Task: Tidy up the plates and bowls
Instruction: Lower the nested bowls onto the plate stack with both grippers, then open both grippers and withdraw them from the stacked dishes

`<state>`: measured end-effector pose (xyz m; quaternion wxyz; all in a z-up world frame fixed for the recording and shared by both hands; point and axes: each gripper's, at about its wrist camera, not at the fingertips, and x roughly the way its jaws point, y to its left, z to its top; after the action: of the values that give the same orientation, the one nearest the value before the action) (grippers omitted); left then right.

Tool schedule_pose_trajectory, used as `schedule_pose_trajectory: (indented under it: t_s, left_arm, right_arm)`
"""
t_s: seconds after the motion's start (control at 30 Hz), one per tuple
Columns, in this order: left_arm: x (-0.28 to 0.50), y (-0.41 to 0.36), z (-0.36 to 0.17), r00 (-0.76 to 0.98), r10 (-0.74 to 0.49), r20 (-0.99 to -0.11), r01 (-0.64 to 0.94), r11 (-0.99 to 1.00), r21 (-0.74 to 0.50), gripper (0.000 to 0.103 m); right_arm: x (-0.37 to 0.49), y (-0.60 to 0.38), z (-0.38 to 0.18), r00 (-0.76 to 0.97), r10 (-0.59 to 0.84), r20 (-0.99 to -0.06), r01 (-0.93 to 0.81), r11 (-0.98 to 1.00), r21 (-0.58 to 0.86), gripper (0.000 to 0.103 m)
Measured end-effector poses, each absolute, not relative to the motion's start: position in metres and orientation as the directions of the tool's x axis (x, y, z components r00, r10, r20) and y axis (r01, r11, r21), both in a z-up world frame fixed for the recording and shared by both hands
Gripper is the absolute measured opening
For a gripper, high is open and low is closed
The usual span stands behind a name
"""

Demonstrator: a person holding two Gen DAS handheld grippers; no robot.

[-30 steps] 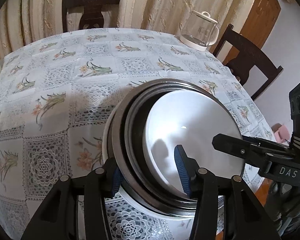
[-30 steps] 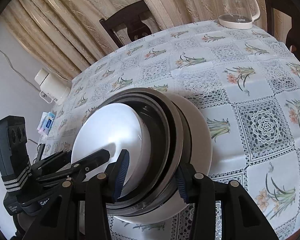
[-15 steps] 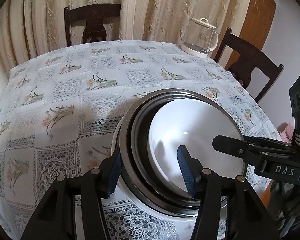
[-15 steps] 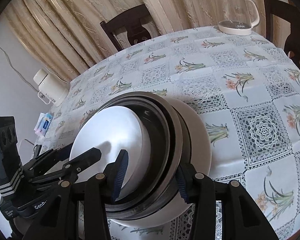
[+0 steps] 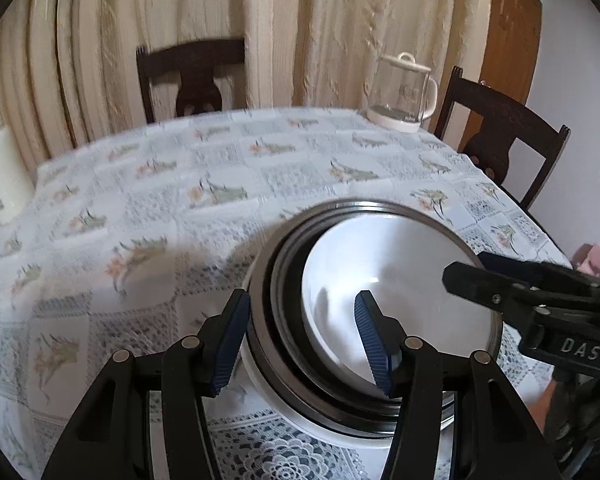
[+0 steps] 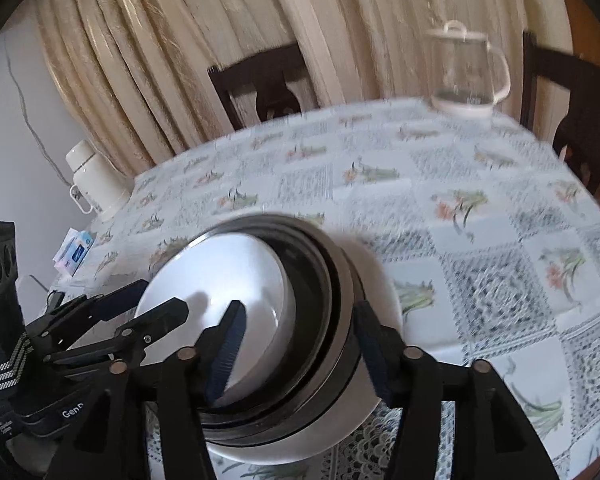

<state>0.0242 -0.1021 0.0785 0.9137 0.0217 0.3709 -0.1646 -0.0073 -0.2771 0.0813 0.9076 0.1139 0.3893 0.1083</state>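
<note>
Two tongs straddle opposite rims of one nested stack: a white bowl (image 5: pixel 400 280) sits inside dark metal bowls (image 5: pixel 284 280), all on a white plate (image 5: pixel 260 376) on the cloth-covered surface (image 5: pixel 180 200), near its 6 o'clock edge.

Left tongs (image 5: pixel 300 340) are spread partway across the stack's 9 o'clock wall, the outer pad close against the metal side, the inner pad hanging free over the white bowl, so nothing is pinched. Right tongs (image 6: pixel 296 344) are opening across the 3 o'clock wall, rims between the pads but apparently no longer pressed.

Judging by this, the stack has just been set down and the step in hand is letting go. To do it well, both tongs should spread fully before backing away, so no pad drags a rim and tips the nest. Withdraw upward and outward along the pointing line, both sides together. Check that the plate lies flat, well inside the edge. A glass kettle (image 5: pixel 404 96) at 1 o'clock stands well apart.
</note>
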Motion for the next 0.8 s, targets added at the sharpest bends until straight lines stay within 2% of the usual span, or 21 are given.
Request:
schedule_pose_trajectory:
  t_s: [0.17, 0.47, 0.8]
  left_arm:
    - [0.014, -0.110, 0.081, 0.706, -0.270, -0.655, 0.336, 0.941, -0.025, 0.056]
    - [0.001, -0.112, 0.078, 0.730, -0.251, -0.635, 0.327, 0.945, 0.001, 0.057]
    - [-0.014, -0.085, 0.078, 0.751, -0.276, -0.599, 0.286, 0.955, -0.082, 0.064]
  right_arm:
    - [-0.016, -0.272, 0.087, 0.712, 0.262, -0.651, -0.125, 0.960, 0.250, 0.067]
    - [-0.020, -0.280, 0.071, 0.693, 0.281, -0.664, -0.087, 0.947, 0.310, 0.068]
    - [-0.038, -0.287, 0.073, 0.722, 0.313, -0.617, -0.092, 0.927, 0.364, 0.072]
